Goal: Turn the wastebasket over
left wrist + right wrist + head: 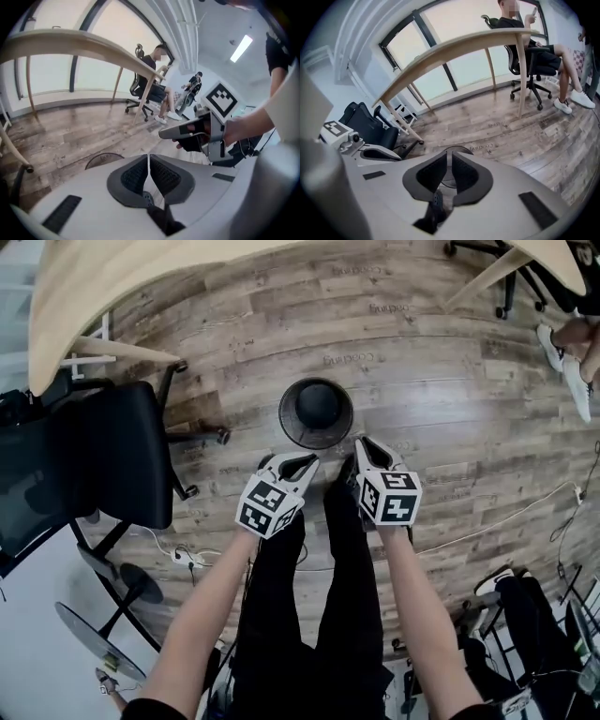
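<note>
The wastebasket (317, 412) is a round black mesh bin standing on the wooden floor, seen from above as a ring with a darker middle. Both grippers hang above the floor just on my side of it, not touching it. My left gripper (286, 463) is shut and empty; in its own view the pads (140, 176) meet, with the bin's rim (101, 159) below them. My right gripper (367, 448) is shut as well, with nothing between its pads (461, 171); the wastebasket (454, 151) lies just beyond its tips. Each gripper view also catches the other gripper at its side.
A black office chair (103, 465) stands to the left under a pale wooden table (141, 277). Another table leg and chair base are at the top right, near a seated person's white shoes (562, 357). Cables (487, 526) run over the floor at the right. My own legs are below the grippers.
</note>
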Motion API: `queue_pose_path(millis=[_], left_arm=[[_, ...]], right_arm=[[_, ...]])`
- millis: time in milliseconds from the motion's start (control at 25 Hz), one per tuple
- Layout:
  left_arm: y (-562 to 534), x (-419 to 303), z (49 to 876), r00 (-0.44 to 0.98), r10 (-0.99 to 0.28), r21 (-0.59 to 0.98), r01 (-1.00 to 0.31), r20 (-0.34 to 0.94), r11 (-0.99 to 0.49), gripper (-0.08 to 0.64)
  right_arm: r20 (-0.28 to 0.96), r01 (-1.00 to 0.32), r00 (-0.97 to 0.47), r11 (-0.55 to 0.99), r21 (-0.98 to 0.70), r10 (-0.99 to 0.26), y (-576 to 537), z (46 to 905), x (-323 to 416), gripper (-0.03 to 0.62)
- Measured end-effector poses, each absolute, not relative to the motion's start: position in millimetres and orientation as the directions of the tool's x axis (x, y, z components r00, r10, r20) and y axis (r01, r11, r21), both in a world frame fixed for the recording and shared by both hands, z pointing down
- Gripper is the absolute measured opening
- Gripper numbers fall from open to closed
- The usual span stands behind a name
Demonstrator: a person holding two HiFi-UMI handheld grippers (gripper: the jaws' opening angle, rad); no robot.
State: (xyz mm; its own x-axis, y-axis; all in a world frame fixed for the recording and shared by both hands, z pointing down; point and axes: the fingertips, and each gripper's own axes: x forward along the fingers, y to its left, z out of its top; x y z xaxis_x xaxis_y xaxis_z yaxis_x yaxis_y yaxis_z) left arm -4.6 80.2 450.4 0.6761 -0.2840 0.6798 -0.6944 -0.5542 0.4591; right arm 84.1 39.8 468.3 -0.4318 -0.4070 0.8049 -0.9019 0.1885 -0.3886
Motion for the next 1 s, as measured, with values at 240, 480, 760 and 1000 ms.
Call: queue_pose_path(millis=[240,480,760,1000], left_arm=[[66,-3,347,0.698,-0.4,0.504,-0.711,0.594,-0.49,0.017],[47,-15,250,0.675,-0.515,0.454,-0.737,0.527,-0.501,0.015],[23,-34,157,0.676,-0.552,0.385,-0.735,0.489,-0.559,0.015],[9,-61,91,0.732,-0.535,0.419,-0.681,0.422,-0.601,0.014]], right_arm=[[0.754,-0.891,-0.453,0.263,-0.37,-0.476,34,375,91,0.038],[0.65,-0.849,-0.525,0.294,-0.439,-0.549,22,279,82,0.032],[0.51,-0.79,-0.608,0.4,-0.465,-0.608,7,177,63,0.032],[0.439,-0.799,-0.599,0.472,-0.372,-0.67,-6,109,48,0.032]])
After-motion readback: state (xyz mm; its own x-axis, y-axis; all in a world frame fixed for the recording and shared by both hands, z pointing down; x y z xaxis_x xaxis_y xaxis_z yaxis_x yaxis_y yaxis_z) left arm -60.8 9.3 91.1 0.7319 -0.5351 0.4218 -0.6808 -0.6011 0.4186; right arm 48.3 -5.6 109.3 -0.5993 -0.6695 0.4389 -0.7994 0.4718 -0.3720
